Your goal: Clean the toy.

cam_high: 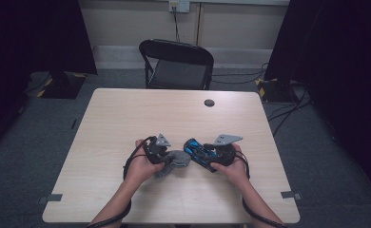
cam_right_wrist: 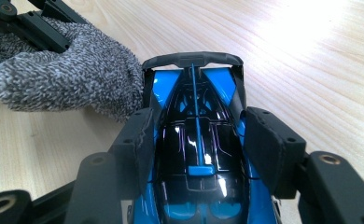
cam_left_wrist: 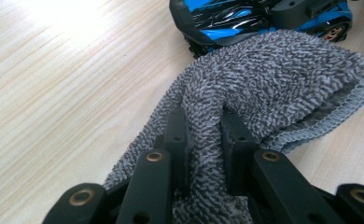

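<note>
A grey fluffy cloth (cam_high: 176,160) (cam_left_wrist: 273,74) lies bunched on the wooden table (cam_high: 126,118), near the front middle. My left gripper (cam_high: 167,158) (cam_left_wrist: 203,119) is shut on a fold of it, which is pinched between the two black jaws. Just to the right sits a blue and black toy car (cam_high: 197,151) (cam_right_wrist: 199,140). My right gripper (cam_high: 208,154) (cam_right_wrist: 196,126) is shut on the car's sides. The cloth (cam_right_wrist: 77,79) touches the car's far end by its spoiler. In the left gripper view the car (cam_left_wrist: 245,18) shows beyond the cloth.
A black folding chair (cam_high: 176,64) stands behind the table's far edge. A small round dark cap (cam_high: 209,102) sits in the tabletop near the back. Cables run over the grey floor at the right (cam_high: 288,111). Dark curtains hang on both sides.
</note>
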Demonstrator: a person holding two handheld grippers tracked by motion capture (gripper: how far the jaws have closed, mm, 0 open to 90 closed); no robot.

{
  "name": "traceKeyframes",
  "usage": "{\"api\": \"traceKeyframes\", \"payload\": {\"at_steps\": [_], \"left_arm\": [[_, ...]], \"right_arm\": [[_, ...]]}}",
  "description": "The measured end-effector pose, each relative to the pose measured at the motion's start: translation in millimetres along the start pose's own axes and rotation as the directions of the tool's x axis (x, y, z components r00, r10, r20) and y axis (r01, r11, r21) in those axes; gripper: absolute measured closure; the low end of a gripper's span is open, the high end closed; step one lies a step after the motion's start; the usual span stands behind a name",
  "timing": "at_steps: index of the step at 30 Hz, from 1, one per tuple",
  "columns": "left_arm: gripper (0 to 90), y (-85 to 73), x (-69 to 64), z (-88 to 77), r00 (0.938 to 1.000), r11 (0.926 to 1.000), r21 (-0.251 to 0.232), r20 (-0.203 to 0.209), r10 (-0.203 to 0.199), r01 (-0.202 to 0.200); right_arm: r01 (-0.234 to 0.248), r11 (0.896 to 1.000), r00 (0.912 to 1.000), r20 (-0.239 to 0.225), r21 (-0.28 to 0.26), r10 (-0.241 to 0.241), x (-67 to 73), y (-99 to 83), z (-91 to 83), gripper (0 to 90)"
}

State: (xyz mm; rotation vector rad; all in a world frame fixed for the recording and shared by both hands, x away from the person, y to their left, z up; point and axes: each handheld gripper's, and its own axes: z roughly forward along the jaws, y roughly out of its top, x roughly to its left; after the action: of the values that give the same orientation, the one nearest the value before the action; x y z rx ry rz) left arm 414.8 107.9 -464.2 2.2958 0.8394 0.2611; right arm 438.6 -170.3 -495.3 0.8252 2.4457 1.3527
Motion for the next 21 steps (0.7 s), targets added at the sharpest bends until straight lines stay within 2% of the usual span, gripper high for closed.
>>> {"api": "traceKeyframes", "payload": {"at_steps": [17,21], "left_arm": [[75.5,-5.1,6.9,-4.3,0.9993,0.9998,-0.005,-0.030,-0.021,0.021],[75.5,-6.3,9.8,-7.3,0.9983,0.9996,-0.001,-0.051,-0.028,0.028]], "right_arm": [[0.001,1.000,1.0000,0.002,-0.001,-0.001,0.1,-0.1,0.0,44.1],[0.001,1.000,1.0000,0.001,0.000,-0.001,0.1,-0.2,-0.1,44.1]]}}
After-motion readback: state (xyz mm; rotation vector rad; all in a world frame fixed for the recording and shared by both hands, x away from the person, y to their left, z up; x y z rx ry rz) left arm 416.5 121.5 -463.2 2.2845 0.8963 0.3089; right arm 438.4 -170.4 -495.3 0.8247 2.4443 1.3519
